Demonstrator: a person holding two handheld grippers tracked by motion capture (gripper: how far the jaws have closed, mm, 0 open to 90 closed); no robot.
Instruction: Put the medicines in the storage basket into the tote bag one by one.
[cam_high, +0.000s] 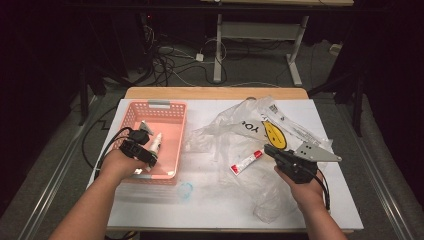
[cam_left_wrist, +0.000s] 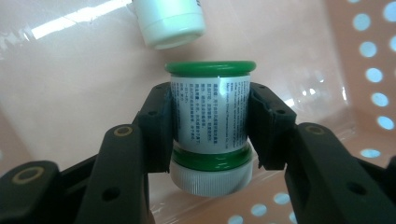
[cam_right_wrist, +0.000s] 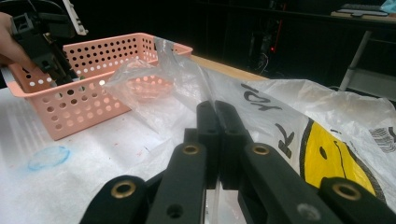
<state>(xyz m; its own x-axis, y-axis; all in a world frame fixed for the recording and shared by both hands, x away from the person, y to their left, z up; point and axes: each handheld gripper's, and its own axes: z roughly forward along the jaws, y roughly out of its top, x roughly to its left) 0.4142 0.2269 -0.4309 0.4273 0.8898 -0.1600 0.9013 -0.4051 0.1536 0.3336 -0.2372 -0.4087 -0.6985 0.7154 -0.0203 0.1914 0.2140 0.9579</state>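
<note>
My left gripper (cam_high: 150, 159) reaches down into the pink basket (cam_high: 150, 107) and is shut on a small jar (cam_left_wrist: 210, 116). The jar has a white printed label, green rims and a white ribbed cap, and both pads press on its sides. A white bottle (cam_left_wrist: 170, 21) lies just beyond it on the basket floor (cam_left_wrist: 70, 93). My right gripper (cam_high: 267, 148) hovers over the clear plastic bag (cam_high: 235, 125) with the yellow smiley print. Its jaws (cam_right_wrist: 215, 109) are shut together at the bag's film; I cannot tell whether they pinch it.
A red-and-white tube (cam_high: 246, 161) lies under the bag film, left of the right gripper. A flat white-labelled packet (cam_high: 285, 120) rests on the bag's far side. A blue ring mark (cam_high: 185, 189) sits on the white table cover in front of the basket.
</note>
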